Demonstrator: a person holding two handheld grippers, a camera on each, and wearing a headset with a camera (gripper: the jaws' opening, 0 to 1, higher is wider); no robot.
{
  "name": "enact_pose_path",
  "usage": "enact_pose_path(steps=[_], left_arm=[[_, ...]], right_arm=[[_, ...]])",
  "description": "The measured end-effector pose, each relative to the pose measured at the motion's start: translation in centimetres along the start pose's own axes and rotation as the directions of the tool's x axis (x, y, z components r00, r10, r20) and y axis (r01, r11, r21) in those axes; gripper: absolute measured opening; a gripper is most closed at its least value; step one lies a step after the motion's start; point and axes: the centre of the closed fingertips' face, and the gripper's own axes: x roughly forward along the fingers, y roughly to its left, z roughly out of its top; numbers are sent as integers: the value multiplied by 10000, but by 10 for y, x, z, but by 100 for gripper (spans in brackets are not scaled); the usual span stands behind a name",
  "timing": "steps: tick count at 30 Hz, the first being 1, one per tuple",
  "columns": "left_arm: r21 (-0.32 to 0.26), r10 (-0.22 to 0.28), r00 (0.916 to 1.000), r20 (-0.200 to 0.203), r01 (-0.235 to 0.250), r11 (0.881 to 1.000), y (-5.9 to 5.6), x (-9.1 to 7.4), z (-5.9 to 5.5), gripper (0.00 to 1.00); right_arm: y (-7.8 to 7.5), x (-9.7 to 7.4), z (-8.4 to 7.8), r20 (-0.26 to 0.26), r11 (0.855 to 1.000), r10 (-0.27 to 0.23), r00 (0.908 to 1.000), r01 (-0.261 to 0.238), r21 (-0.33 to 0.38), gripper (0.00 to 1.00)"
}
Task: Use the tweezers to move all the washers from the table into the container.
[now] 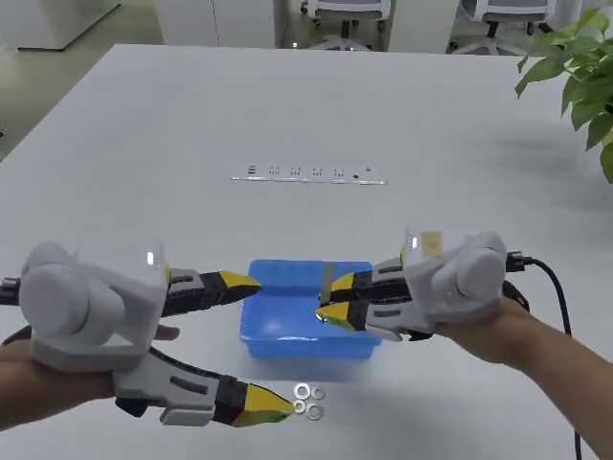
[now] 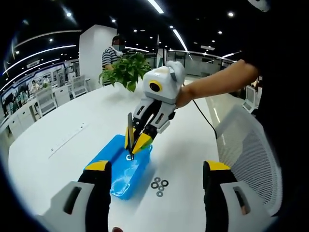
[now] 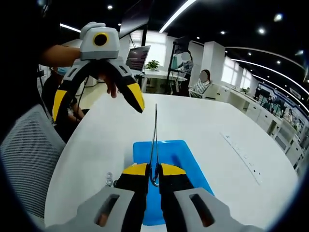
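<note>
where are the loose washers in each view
Head view: washers bottom centre, just in front of the blue container.
Left gripper view: washers lower middle, right of the container.
Right gripper view: washers lower left, left of the container.
Shared landmark: the blue container.

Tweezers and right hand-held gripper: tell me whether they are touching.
Touching. The right gripper view shows the right hand-held gripper with its jaws closed on the tweezers, which stick out over the blue container.
</note>
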Motion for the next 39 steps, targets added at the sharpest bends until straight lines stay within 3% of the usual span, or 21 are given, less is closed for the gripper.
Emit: enact_pose_path(steps=[5, 13, 25, 39], left_arm=[[-187, 113, 9997, 207, -109, 9998, 0, -4, 1, 89], [-192, 455, 9987, 224, -451, 9988, 8, -7, -2, 98], [-278, 559, 9982, 205, -554, 9981, 24, -4, -6, 99], [131, 287, 9993, -255, -284, 9995, 43, 17, -10, 73]], right_arm=[[-5, 5, -6, -71, 9999, 107, 9999, -106, 72, 9], [-10, 15, -17, -231, 9993, 328, 9992, -324, 174, 9], [-12, 29, -33, -513, 9971, 696, 9963, -679, 348, 9], [-14, 33, -43, -761, 9965, 775, 9941, -748, 372, 9]])
